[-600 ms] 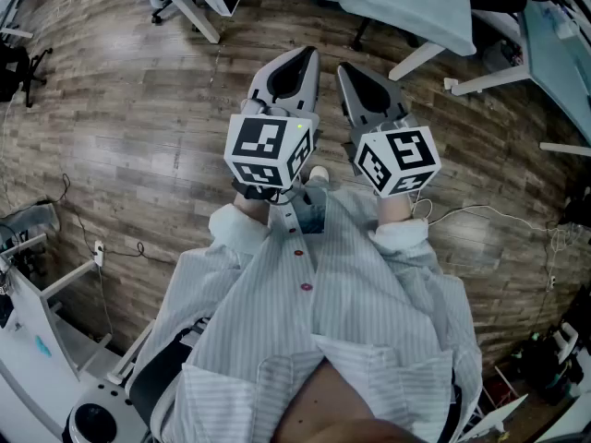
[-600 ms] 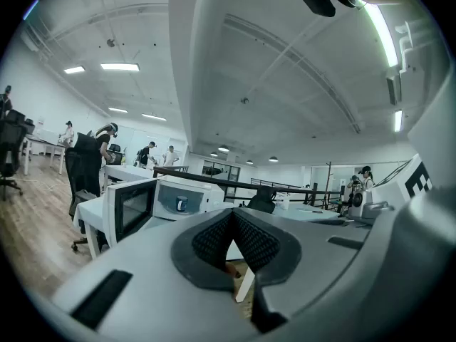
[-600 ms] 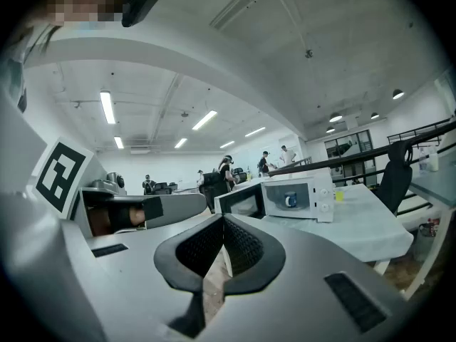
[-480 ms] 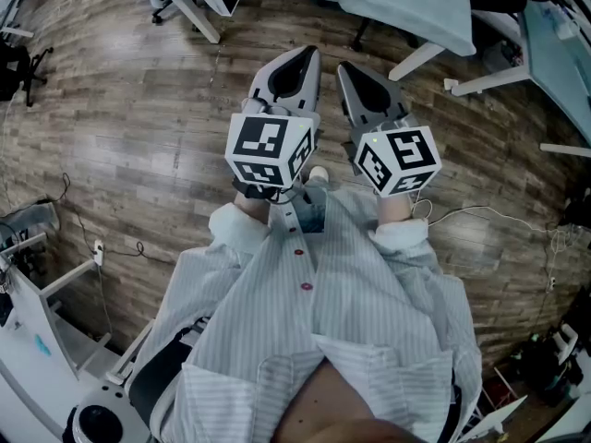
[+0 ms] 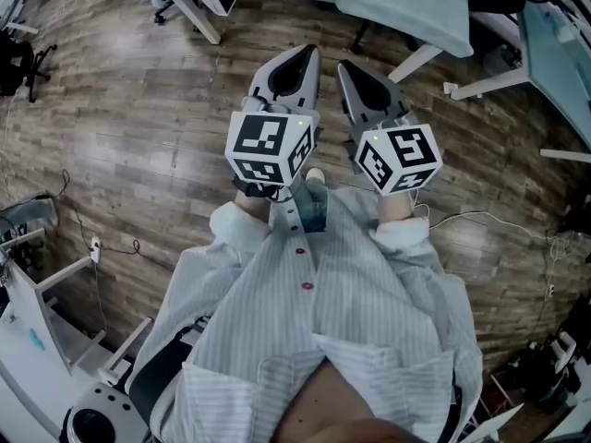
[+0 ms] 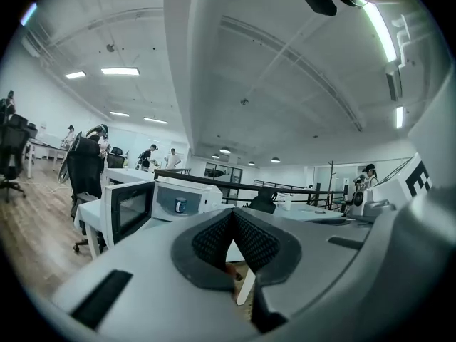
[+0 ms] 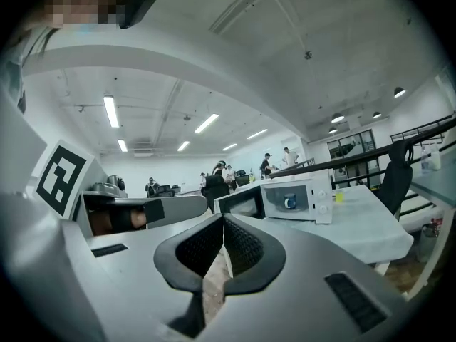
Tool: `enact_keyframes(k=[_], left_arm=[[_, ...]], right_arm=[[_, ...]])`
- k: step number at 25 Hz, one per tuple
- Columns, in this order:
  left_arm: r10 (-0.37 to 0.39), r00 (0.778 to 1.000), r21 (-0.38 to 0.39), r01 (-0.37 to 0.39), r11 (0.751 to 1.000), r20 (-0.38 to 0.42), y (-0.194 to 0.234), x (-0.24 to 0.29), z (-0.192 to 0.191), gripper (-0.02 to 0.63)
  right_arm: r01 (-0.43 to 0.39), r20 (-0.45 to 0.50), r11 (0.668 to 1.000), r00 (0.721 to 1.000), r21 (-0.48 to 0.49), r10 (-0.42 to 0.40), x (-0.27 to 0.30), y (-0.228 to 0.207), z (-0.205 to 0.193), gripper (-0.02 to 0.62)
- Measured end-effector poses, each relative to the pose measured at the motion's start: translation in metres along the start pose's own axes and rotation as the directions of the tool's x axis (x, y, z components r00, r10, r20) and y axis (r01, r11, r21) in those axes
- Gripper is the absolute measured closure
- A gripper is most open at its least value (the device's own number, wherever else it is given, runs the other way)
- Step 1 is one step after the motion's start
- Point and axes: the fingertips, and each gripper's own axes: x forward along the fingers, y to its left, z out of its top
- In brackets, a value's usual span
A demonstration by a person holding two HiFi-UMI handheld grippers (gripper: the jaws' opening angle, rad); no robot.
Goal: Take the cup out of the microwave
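head view, looking steeply down: a person in a pale striped shirt (image 5: 314,340) stands on a wood-plank floor (image 5: 138,137), holding the left gripper (image 5: 297,63) and right gripper (image 5: 355,74) side by side and close together, both pointing ahead. left gripper view shows its jaws clenched, the pads meeting at the tips with nothing between them. right gripper view shows the same, jaws pressed together and empty. well apart from both grippers, a white microwave (image 7: 303,199) sits on a white table (image 7: 370,230), its door (image 7: 241,204) swung open to the left. the cup (image 7: 289,202), dark blue, stands upright inside the microwave's cavity. other people can be seen at desks in the background.
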Motion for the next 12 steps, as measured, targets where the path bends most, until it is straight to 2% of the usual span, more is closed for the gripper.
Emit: enact_keyframes(k=[12], left_arm=[[0.046,0.999,-0.003,-0.046,0.999,-0.012,-0.003,0.001,-0.011,0.597]], right_arm=[[-0.040,-0.020,0.999,0.999,0.027,0.040,-0.002,-0.009,-0.012,0.560]])
